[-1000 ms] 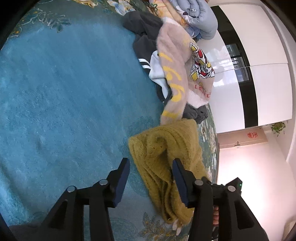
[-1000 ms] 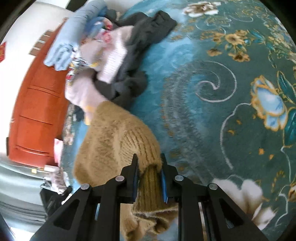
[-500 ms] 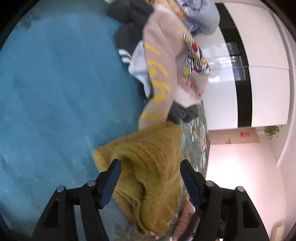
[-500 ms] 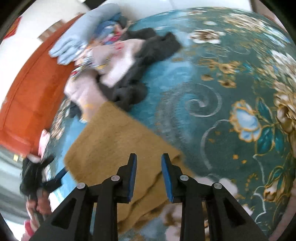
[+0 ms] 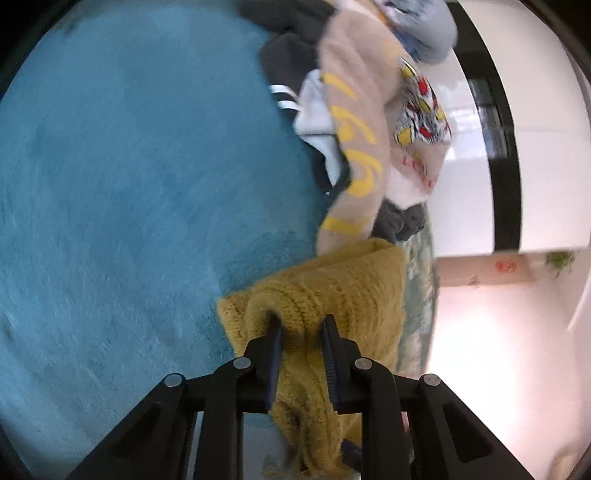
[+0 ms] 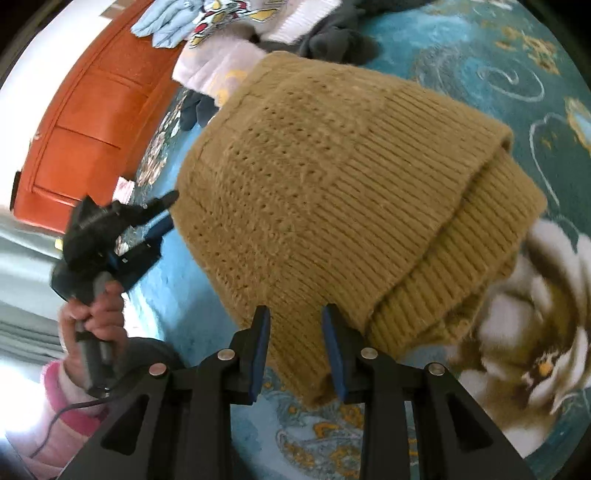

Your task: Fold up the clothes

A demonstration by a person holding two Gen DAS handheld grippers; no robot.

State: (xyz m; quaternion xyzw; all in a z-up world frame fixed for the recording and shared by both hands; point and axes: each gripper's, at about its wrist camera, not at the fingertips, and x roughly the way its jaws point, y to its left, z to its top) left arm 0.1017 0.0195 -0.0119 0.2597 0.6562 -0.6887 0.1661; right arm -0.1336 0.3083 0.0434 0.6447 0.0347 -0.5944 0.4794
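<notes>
A mustard knit sweater (image 5: pixel 343 291) lies folded on the teal carpet (image 5: pixel 129 184). My left gripper (image 5: pixel 301 332) is shut on a thick fold at its edge, and cloth bulges between the blue pads. In the right wrist view the sweater (image 6: pixel 332 184) fills the middle, lying in flat layers with a ribbed hem on the right. My right gripper (image 6: pixel 295 325) hovers over its near edge, narrowly open, with knit showing in the gap. The left gripper (image 6: pixel 147 221) appears there at the sweater's left edge, held by a hand (image 6: pixel 92 314).
A pile of unfolded clothes (image 5: pixel 354 129) lies just beyond the sweater: a beige top with yellow numbers, dark grey and light blue pieces, also in the right view (image 6: pixel 258 22). An orange-red cabinet (image 6: pixel 85 122) stands behind. The carpet has a flower pattern (image 6: pixel 535 332).
My left gripper moved in from open and closed on the sweater's fold. My right gripper let go of the bunched knit it held, and the sweater now lies flat and doubled.
</notes>
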